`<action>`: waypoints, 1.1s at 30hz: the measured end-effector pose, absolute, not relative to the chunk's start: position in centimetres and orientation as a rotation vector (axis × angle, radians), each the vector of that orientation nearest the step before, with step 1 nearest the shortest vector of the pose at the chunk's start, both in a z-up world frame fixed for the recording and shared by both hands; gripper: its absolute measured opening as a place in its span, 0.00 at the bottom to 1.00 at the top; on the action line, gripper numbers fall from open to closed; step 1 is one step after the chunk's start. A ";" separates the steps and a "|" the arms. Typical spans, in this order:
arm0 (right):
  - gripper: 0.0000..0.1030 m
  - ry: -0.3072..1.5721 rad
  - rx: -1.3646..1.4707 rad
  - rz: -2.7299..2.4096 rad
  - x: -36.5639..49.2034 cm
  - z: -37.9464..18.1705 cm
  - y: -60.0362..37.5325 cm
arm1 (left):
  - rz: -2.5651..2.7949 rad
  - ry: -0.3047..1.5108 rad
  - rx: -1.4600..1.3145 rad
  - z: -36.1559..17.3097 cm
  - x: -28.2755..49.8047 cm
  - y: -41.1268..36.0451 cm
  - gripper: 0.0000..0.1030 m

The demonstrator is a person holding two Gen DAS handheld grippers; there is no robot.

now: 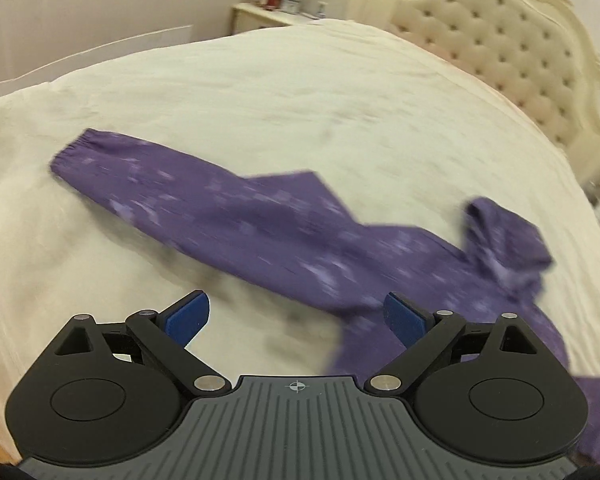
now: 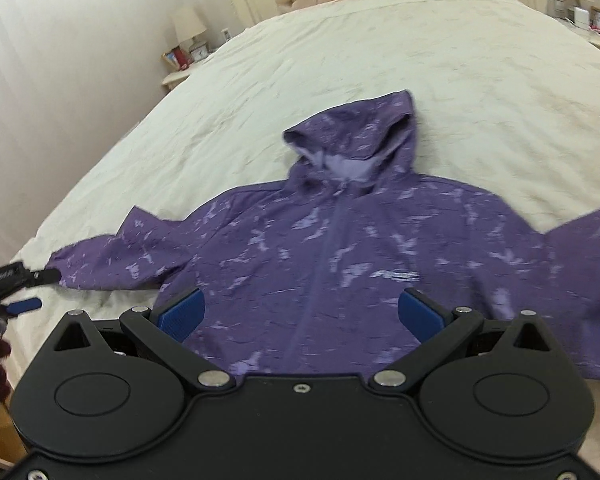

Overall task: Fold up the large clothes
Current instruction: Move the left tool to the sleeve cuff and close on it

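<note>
A purple patterned hooded jacket (image 2: 340, 248) lies spread front-up on a cream bed (image 2: 380, 48), zip shut, hood (image 2: 356, 136) toward the headboard, sleeves out to both sides. In the left wrist view its left sleeve (image 1: 204, 200) stretches across the bed to the cuff, with the hood (image 1: 504, 240) at the right. My left gripper (image 1: 296, 316) is open and empty, above the bed beside the sleeve; it also shows at the left edge of the right wrist view (image 2: 24, 288), near the cuff. My right gripper (image 2: 300, 314) is open and empty over the jacket's lower front.
A tufted cream headboard (image 1: 500, 48) stands at the bed's far end. Bedside tables with lamps and small items stand on both sides (image 2: 188, 56) (image 2: 580, 12). A white curtain (image 2: 40, 80) hangs left of the bed.
</note>
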State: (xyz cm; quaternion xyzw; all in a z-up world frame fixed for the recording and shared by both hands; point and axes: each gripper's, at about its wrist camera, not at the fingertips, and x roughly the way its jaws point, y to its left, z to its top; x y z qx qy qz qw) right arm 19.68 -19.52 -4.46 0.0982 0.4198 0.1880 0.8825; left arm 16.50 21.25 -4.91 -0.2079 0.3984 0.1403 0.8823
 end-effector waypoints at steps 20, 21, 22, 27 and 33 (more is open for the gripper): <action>0.99 0.971 0.150 0.377 23.2 -3.8 -2.4 | 0.446 0.816 -0.688 -13.6 21.8 43.4 0.91; 0.99 0.976 0.143 0.379 23.3 -3.9 -1.9 | 0.444 0.808 -0.720 -13.9 21.7 44.0 0.91; 0.99 0.982 0.135 0.381 23.3 -3.9 -1.6 | 0.439 0.802 -0.757 -14.2 21.6 44.5 0.91; 0.99 1.011 0.112 0.393 23.6 -4.1 -0.5 | 0.441 0.770 -0.872 -14.5 21.1 46.2 0.33; 0.99 1.033 0.107 0.389 23.3 -4.8 -1.1 | 0.395 0.657 -0.822 -11.6 20.3 44.7 0.10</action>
